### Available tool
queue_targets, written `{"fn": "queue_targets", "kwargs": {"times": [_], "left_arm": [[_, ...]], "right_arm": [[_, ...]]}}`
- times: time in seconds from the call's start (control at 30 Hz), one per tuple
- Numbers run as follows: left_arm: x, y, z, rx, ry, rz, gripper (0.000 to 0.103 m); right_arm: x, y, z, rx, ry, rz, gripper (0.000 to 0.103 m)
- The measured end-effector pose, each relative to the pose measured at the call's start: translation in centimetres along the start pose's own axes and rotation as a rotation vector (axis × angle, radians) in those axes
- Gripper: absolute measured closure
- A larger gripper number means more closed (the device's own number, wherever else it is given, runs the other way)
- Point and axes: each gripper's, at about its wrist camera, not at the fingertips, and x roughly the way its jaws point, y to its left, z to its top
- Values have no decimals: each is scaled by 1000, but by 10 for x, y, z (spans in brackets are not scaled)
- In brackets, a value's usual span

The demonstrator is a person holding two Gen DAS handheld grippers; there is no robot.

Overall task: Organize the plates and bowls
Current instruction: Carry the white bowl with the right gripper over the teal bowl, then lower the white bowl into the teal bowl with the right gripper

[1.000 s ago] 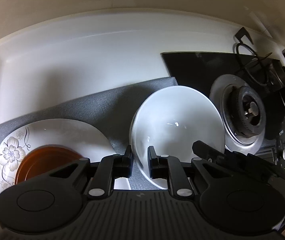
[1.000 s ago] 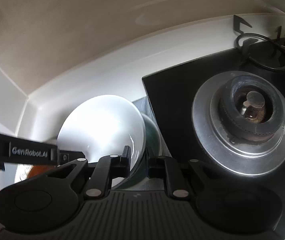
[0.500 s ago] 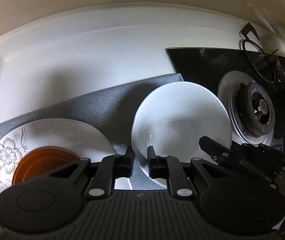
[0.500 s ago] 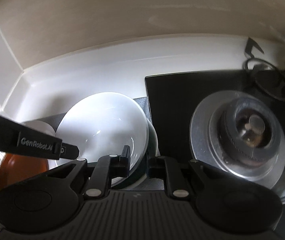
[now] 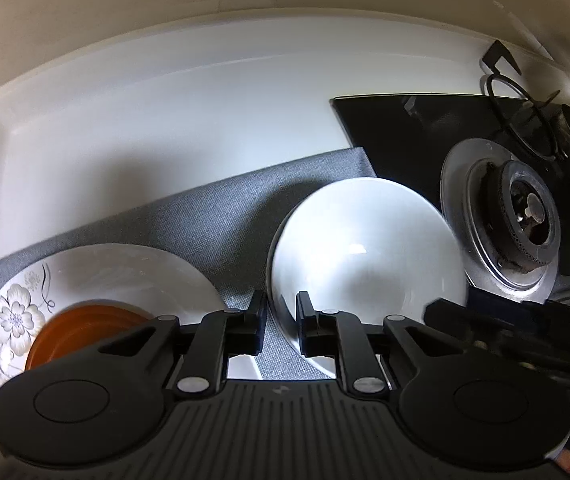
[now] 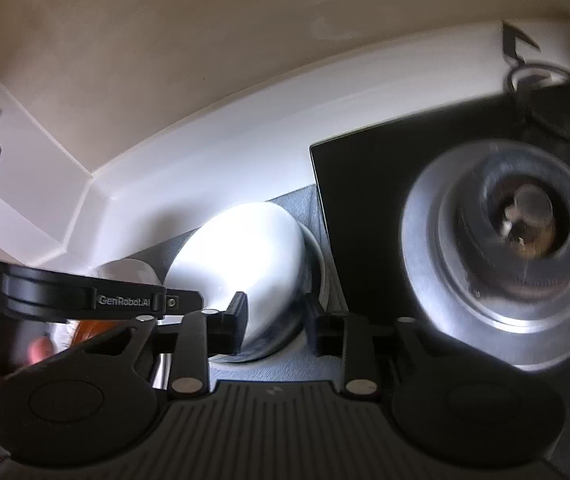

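Two grippers flank the white bowl [image 5: 365, 256] on the grey mat [image 5: 205, 216]: left gripper [image 5: 281, 316] pinches its rim, right gripper [image 6: 275, 320] has just been opening, letting go. Next, the left can carry the bowl toward the flowered plate [image 5: 97, 272].

Plenty of open grey cloth mat [image 5: 221, 216] behind the round white ceramic bowl [image 5: 365, 248]; black glass stove [image 5: 405, 132] with its steel burner [image 5: 501, 220] crowds the right, probably tight.
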Motion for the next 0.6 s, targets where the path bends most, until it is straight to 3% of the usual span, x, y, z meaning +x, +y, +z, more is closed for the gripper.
{"fn": "queue_targets", "kwargs": {"times": [0.2, 0.43, 0.47, 0.6], "left_arm": [[3, 1, 3, -10, 11, -3, 86], [17, 4, 2, -53, 31, -18, 83], [17, 3, 1, -45, 29, -13, 83], [13, 4, -9, -50, 50, -37, 83]], "right_arm": [[-10, -12, -8, 39, -26, 0, 65], [17, -17, -10, 107, 6, 3, 59], [21, -17, -11, 124, 9, 21, 59], [20, -8, -15, 67, 2, -40, 70]]}}
